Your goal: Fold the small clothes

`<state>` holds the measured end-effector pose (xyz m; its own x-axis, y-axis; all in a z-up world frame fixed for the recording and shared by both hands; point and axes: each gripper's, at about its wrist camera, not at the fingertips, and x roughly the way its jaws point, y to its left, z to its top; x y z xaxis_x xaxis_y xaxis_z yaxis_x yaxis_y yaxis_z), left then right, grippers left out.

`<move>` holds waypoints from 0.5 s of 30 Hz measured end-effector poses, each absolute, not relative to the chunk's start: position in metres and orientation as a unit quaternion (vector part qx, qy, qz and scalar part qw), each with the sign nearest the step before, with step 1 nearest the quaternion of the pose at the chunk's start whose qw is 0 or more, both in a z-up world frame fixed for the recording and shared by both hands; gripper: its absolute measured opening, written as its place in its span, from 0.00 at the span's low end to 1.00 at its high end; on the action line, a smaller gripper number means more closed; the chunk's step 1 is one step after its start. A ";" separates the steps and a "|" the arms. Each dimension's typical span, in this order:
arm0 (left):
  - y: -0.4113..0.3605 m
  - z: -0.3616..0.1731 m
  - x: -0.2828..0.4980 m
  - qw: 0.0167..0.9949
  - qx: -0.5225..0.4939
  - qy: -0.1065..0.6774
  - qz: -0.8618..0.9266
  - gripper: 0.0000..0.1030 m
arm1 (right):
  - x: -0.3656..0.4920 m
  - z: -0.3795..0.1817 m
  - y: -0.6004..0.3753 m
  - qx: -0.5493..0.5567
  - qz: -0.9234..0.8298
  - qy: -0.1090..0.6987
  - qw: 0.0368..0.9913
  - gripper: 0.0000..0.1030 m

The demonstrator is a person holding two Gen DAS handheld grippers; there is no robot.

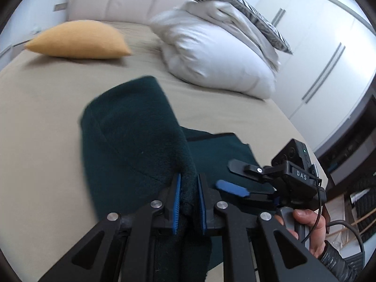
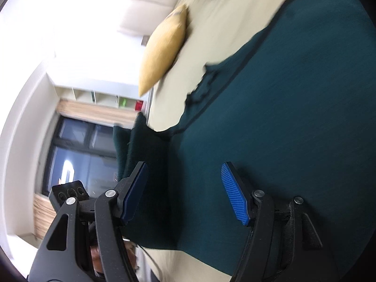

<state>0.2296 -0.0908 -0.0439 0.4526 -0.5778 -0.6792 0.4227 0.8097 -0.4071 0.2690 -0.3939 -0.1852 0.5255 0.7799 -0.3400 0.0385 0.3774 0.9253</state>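
From your left wrist camera, your left gripper (image 1: 189,202) is clamped on a raised fold of the dark teal fleecy garment (image 1: 131,136), whose fuzzy bunch stands up between the blue pads while the rest spreads flat on the beige bed sheet (image 1: 42,108). Your right gripper (image 1: 232,176) hovers beside it, spread wide.

From your right wrist camera, the right gripper (image 2: 185,192) gapes open, holding nothing, over the garment (image 2: 282,117), which shows a smooth face with dark-trimmed edges.
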 end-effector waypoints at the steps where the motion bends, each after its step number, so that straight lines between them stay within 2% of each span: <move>1: -0.112 -0.056 0.233 0.839 -0.098 0.438 -0.308 0.14 | 0.269 -0.187 -0.404 0.503 0.255 0.410 0.716 0.61; 6: -0.159 -0.114 0.237 0.816 -0.132 0.467 -0.313 0.18 | 0.278 -0.200 -0.446 0.536 0.239 0.404 0.702 0.61; 7: -0.156 -0.115 0.232 0.821 -0.144 0.454 -0.316 0.19 | 0.281 -0.202 -0.448 0.533 0.241 0.413 0.698 0.61; 12: -0.140 -0.092 0.210 0.825 -0.137 0.434 -0.334 0.59 | 0.290 -0.197 -0.440 0.499 0.245 0.441 0.704 0.61; 15: -0.126 -0.074 0.185 0.830 -0.136 0.408 -0.355 0.62 | 0.296 -0.193 -0.435 0.491 0.235 0.455 0.705 0.62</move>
